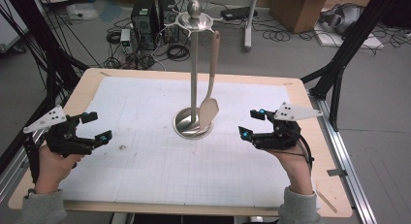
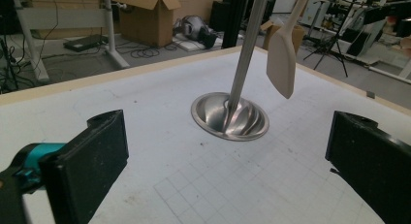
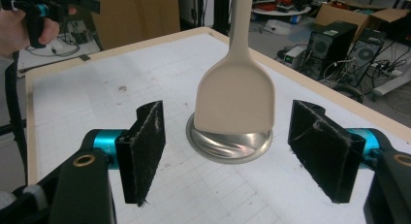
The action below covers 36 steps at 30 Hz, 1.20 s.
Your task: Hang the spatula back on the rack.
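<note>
Nearest the high camera we see two grey-sleeved forearms coming in over the near edge of the tabletop, a pale wooden board w/ a white gridded sheet over most of it. Our left hand holds the left gripper near the left edge; its jaws stand wide apart w/ nothing between them. Our right hand holds the right gripper toward the right edge, about level w/ the left one; jaws also wide apart, nothing clamped, both pointing in toward the middle.

Between the 2 grippers, approx. at the tabletop's centre, stands the tall silver metal utensil stand: round dished base flat on the gridded sheet, upright pole, hook ring & a ball knob at the top. From that ring hangs the beige long-handled spatula, blade down, just on the right side of the pole; in the high view the blade overlaps the base rim, but we can't tell if it touches it.

In the right gripper view the spatula blade sits framed between the 2 black jaws but farther off, not touched, w/ the stand's base behind it. In the left gripper view the stand & spatula lie well ahead of the jaws.
</note>
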Each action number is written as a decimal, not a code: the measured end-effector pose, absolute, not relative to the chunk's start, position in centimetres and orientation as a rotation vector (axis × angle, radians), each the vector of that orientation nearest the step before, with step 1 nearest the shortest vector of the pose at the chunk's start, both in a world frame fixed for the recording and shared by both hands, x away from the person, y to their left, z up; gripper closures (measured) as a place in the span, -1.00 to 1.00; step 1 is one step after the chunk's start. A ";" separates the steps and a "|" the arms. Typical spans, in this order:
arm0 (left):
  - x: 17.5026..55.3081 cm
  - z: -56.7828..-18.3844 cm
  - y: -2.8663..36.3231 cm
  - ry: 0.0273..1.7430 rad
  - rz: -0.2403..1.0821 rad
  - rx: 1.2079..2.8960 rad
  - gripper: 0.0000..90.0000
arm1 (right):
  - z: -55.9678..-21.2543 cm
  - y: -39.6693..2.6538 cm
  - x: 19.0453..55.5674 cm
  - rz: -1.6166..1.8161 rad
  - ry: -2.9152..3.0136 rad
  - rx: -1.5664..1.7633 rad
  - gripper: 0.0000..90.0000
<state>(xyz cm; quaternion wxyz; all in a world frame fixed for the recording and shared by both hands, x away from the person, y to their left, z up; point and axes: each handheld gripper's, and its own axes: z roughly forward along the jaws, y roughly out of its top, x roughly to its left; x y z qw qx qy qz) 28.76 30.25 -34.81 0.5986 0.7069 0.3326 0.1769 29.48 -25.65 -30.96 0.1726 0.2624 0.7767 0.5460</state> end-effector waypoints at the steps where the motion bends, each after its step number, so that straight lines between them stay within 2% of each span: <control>1: 28.8 -34.8 30.2 0.769 0.410 1.642 -0.95 | -31.2 -25.8 29.3 1.553 2.203 0.757 -0.35; 19: 29.2 -34.9 29.8 0.770 0.401 1.643 -0.95 | -34.0 -27.9 28.2 1.552 2.175 0.861 -0.35; 36: 29.1 -34.9 29.8 0.765 0.401 1.649 -0.95 | -34.7 -29.5 28.2 1.568 2.167 0.906 -0.35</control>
